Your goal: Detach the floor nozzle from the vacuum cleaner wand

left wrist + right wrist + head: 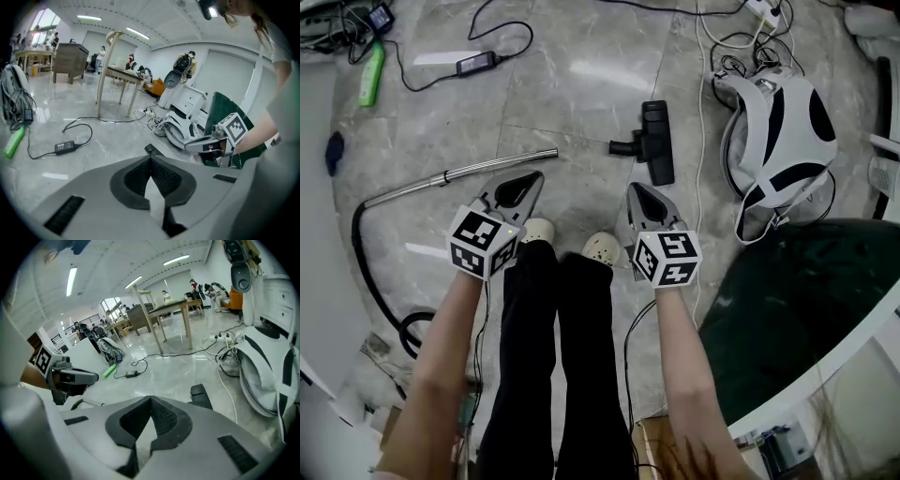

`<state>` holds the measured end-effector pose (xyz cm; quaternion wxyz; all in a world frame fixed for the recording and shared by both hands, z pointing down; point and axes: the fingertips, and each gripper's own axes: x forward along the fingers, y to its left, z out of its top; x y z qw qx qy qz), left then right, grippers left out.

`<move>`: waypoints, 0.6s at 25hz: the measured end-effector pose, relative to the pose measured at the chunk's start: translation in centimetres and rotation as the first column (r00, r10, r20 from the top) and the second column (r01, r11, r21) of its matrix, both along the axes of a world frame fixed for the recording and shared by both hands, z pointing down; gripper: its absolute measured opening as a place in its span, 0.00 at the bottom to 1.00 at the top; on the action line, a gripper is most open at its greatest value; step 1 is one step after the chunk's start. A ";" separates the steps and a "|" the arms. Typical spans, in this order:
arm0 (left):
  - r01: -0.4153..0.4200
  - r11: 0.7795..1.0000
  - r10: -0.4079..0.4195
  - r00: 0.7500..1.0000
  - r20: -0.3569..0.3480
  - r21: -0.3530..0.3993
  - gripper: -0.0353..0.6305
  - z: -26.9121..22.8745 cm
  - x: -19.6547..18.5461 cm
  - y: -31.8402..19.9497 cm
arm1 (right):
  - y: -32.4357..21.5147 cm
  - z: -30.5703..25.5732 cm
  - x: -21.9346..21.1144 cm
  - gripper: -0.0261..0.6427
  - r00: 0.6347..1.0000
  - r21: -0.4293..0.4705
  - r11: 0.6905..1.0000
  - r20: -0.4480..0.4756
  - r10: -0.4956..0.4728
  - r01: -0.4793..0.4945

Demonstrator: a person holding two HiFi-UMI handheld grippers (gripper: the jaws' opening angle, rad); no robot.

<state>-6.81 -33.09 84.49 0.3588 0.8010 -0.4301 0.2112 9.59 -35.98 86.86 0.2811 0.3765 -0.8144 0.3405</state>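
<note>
Head view shows the black floor nozzle [656, 142] lying alone at upper centre, well apart from the metal wand [459, 173] at left. The wand's hose [367, 262] is hard to follow near the left arm. The left gripper [536, 176] and right gripper [634, 189] are both closed and empty. In both gripper views the jaws hide most of the nozzle.

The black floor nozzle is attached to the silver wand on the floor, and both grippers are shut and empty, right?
Not attached: the floor nozzle lies apart from the silver wand, off to its right, as the head view shows. The left gripper and right gripper are shut and empty, as you said.
</note>
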 end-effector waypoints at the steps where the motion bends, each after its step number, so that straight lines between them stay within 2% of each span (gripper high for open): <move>1: -0.005 1.000 0.005 1.000 0.007 0.020 0.07 -1.4 0.0 0.1 | 0.0 -1.7 -0.1 0.06 1.000 0.025 0.999 0.010 0.022 -0.022; 5: -0.046 0.992 0.042 0.999 0.034 0.117 0.07 -8.3 0.8 0.7 | 0.2 -9.8 0.4 0.06 0.988 0.112 0.984 0.092 0.127 -0.137; 10: -0.069 0.977 0.056 0.996 0.068 0.202 0.07 -19.7 2.3 2.1 | 1.1 -21.7 2.0 0.06 0.964 0.154 0.958 0.146 0.221 -0.242; 13: -0.073 0.955 0.051 0.995 0.084 0.287 0.07 -28.7 3.0 1.9 | 0.8 -30.8 2.0 0.06 0.954 0.224 0.938 0.206 0.218 -0.263; 15: -0.055 0.926 0.044 0.998 0.038 0.373 0.07 -35.0 3.8 1.4 | 0.6 -36.4 1.6 0.06 0.948 0.288 0.919 0.248 0.199 -0.268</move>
